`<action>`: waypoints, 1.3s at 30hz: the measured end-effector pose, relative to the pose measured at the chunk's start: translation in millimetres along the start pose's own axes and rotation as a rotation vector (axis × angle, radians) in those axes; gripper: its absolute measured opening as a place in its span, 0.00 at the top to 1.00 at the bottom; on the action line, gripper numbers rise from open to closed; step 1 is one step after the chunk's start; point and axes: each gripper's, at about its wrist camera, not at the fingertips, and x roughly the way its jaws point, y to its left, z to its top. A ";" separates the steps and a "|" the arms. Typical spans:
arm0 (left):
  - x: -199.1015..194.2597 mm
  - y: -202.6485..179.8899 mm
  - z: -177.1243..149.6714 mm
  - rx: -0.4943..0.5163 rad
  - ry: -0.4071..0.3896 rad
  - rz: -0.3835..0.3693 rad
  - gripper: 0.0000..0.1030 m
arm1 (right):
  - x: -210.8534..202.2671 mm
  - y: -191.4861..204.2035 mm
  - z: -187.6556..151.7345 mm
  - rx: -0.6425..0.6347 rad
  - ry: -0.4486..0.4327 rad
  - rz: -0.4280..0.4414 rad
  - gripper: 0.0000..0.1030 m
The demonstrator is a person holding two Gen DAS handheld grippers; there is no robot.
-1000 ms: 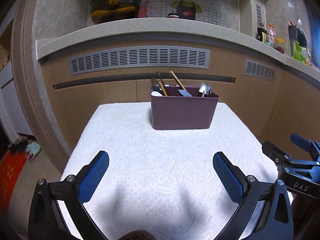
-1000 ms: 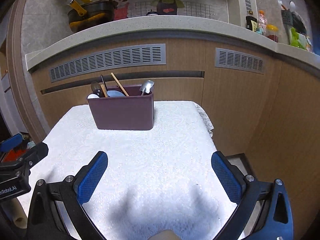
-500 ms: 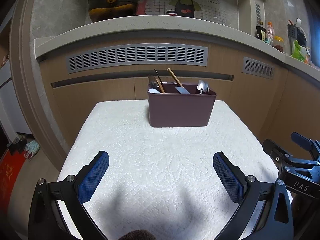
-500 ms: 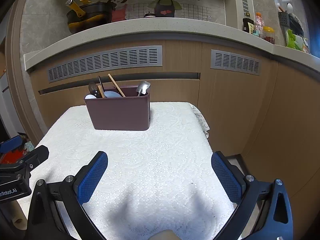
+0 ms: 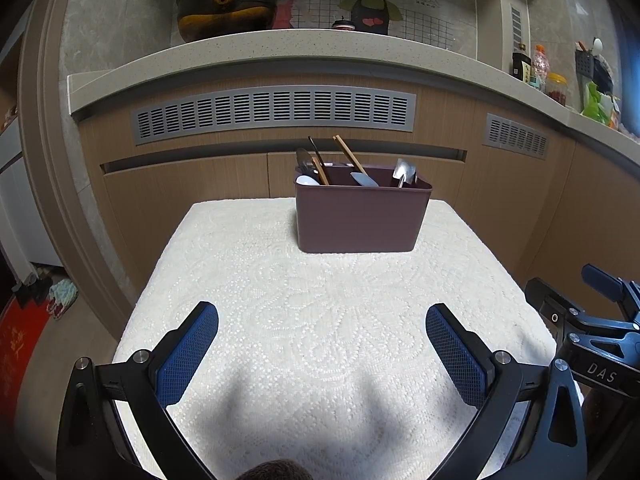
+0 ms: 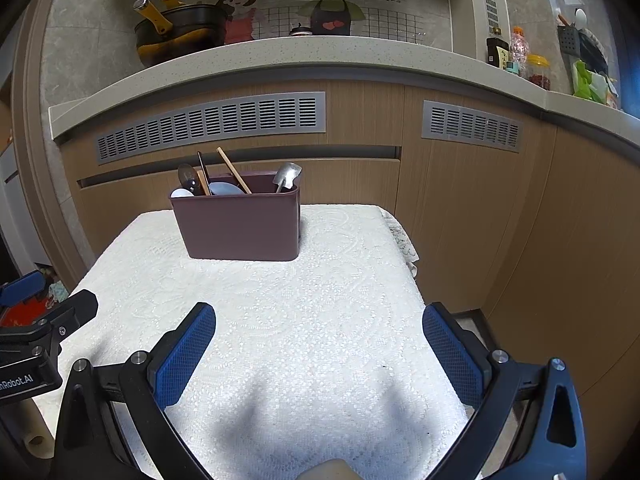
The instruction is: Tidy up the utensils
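Observation:
A maroon utensil holder stands at the far side of the white-clothed table. Wooden chopsticks, a steel spoon and other utensils stick out of it. My left gripper is open over the near half of the table, nothing between its fingers. My right gripper is likewise open and empty, well short of the holder. Each gripper shows at the other view's edge: the right one, the left one.
Wooden cabinets with grey vents rise behind the table under a stone counter. A black pan with a yellow handle sits on the counter, bottles and jars at its right. Floor drops off left and right of the table.
Both views have shifted slightly: the holder sits a little higher and further off, as both grippers eased back and tilted. Both stay open and empty.

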 end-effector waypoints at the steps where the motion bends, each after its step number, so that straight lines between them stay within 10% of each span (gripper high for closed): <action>1: -0.1 0.0 -0.2 -0.001 0.000 0.000 0.00 | 0.0 -0.2 0.0 -0.002 0.000 0.002 0.00; 39: 2.3 1.2 -2.8 -0.012 0.006 0.004 0.00 | -4.8 -0.5 3.6 -0.017 -0.020 0.011 0.00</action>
